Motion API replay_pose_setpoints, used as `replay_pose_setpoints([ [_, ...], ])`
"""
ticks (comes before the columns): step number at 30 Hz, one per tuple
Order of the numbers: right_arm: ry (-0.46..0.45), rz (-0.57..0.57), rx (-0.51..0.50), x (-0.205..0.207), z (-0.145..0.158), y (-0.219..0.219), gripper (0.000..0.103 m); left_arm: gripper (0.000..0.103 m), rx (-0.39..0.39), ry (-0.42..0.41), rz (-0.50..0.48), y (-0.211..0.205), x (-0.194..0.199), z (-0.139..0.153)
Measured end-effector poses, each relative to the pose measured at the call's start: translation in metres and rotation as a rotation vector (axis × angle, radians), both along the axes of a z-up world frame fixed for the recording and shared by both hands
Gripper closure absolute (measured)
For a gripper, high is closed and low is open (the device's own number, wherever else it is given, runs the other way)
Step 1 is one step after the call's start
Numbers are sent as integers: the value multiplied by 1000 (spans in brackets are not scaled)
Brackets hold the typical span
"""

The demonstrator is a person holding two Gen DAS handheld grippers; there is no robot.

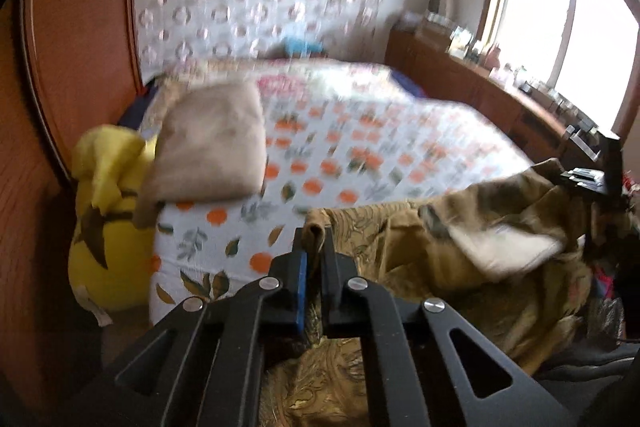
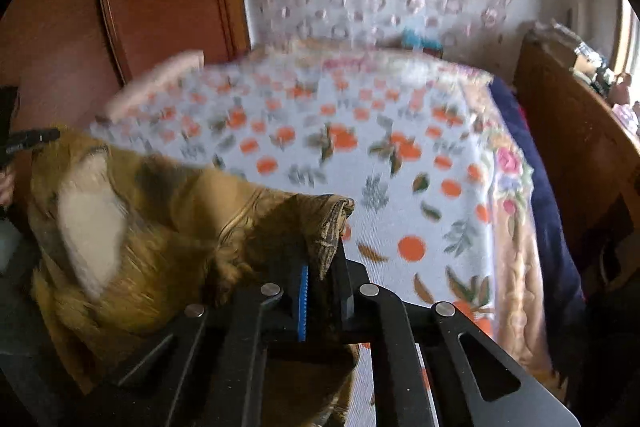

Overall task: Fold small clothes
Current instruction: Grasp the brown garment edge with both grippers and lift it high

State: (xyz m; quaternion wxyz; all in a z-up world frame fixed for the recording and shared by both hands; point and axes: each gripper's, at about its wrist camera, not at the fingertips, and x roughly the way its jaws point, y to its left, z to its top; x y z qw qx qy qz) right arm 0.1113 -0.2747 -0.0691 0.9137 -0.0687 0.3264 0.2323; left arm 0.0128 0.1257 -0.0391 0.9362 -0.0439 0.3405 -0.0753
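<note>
A small olive-brown patterned garment (image 1: 404, 239) with a white inner patch hangs in the air between my two grippers, above the near edge of the bed. My left gripper (image 1: 314, 247) is shut on one corner of it. My right gripper (image 2: 326, 259) is shut on the other corner of the garment (image 2: 168, 219). The right gripper also shows at the far right of the left wrist view (image 1: 592, 179), and the left gripper at the far left of the right wrist view (image 2: 28, 141). Both views are motion-blurred.
The bed (image 1: 360, 147) has a white cover with orange fruit print. A folded beige cloth (image 1: 212, 147) lies at its left side. A yellow plush toy (image 1: 108, 219) sits by the wooden wardrobe (image 1: 80, 27). A cluttered wooden dresser (image 1: 500, 83) stands under the window.
</note>
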Motion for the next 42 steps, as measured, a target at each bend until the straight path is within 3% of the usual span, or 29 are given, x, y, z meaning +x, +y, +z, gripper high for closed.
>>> replay_pose_setpoints([
  [9,-321,-1,74,-77,114,-14,95,98,-29,-240,-30,-5,-41,102],
  [15,-510,5,108,-124,199,-27,95,98,1,-407,-27,1,-62,178],
  [25,-722,-43,81,-181,306,-23,96,98,28,-639,10,9,-72,274],
  [29,-755,-53,67,-195,321,-18,96,98,48,-669,33,16,-69,288],
  [34,-734,-67,63,-199,304,-13,96,98,43,-655,62,24,-60,275],
  [42,-697,-63,41,-155,309,-1,96,98,58,-638,73,20,-49,273],
])
